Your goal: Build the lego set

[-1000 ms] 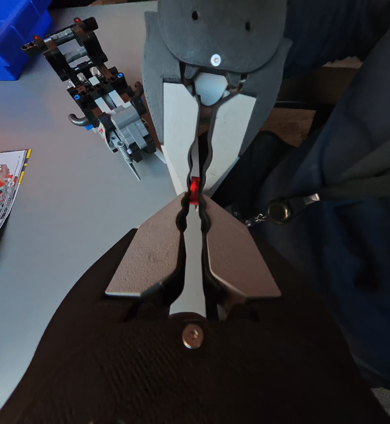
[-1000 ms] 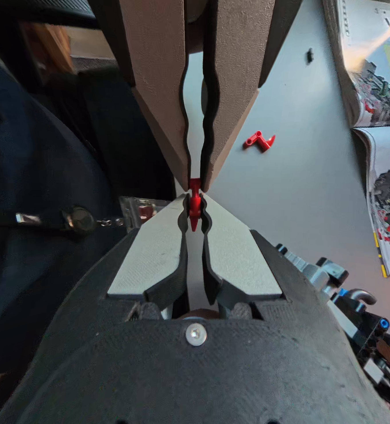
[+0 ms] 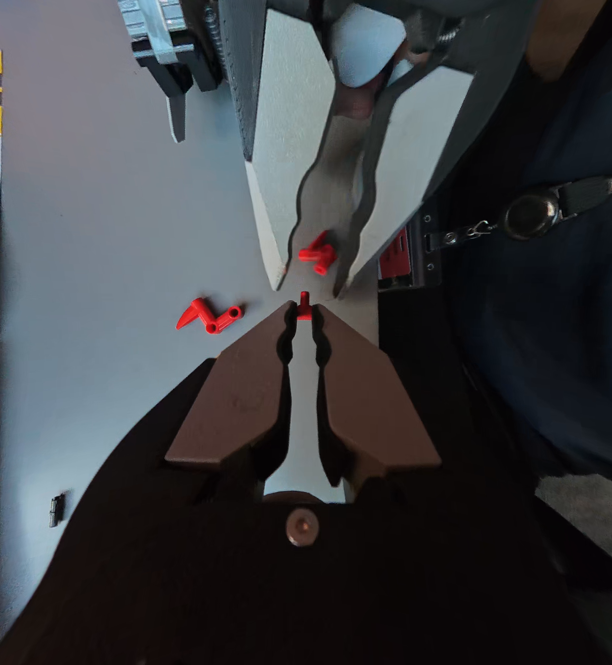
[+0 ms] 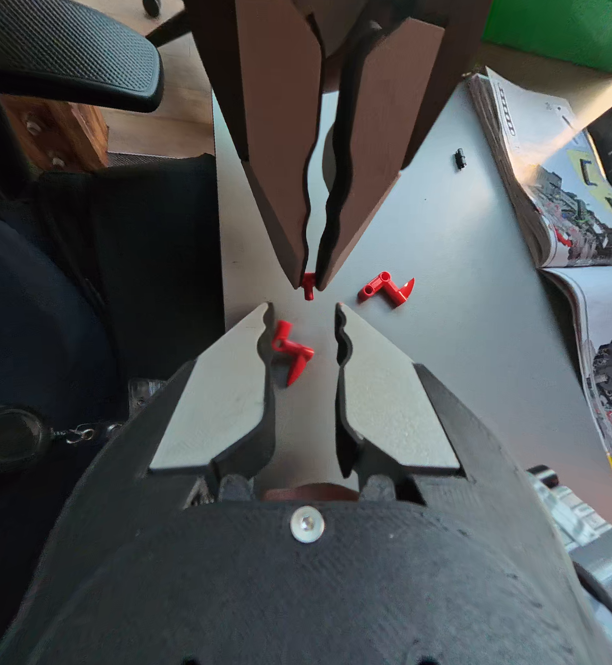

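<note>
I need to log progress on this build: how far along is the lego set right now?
Done: a partly built model stands on the table. In hand: the left hand-held gripper pinches a small red pin; the right hand-held gripper is open, a red claw piece between its fingers, not gripped. Left: that piece, a second red claw piece and a loose black pin remain unattached.

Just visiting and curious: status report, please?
Left gripper shut on small red pin. Right gripper open over red claw piece. Second claw on table. Nothing in the way.
</note>
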